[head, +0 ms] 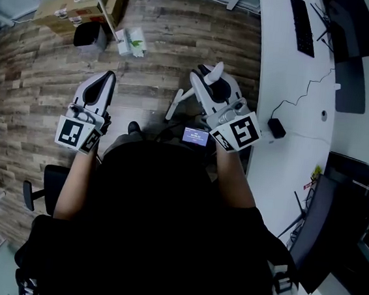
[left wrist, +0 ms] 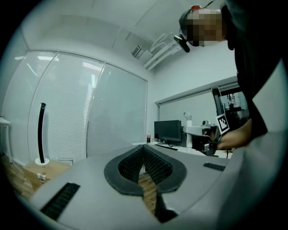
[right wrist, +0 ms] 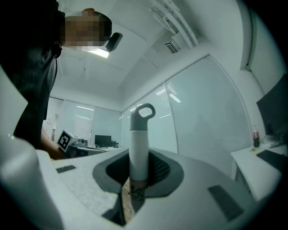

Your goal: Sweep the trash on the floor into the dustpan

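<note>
Here, a wood-plank floor [head: 41,76] borders a white desk [head: 290,76].

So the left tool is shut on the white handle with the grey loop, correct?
No, wrong side. The right tool is shut on the white handle with the grey loop; the right gripper view shows it between the jaws. The left tool is shut with nothing in it.

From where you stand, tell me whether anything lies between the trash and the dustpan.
Almost nothing. The trash lies on the wood floor just right of the black dustpan; only a thin white rod, perhaps the dustpan's own handle, runs between them. The right tool holds the broom handle.
</note>
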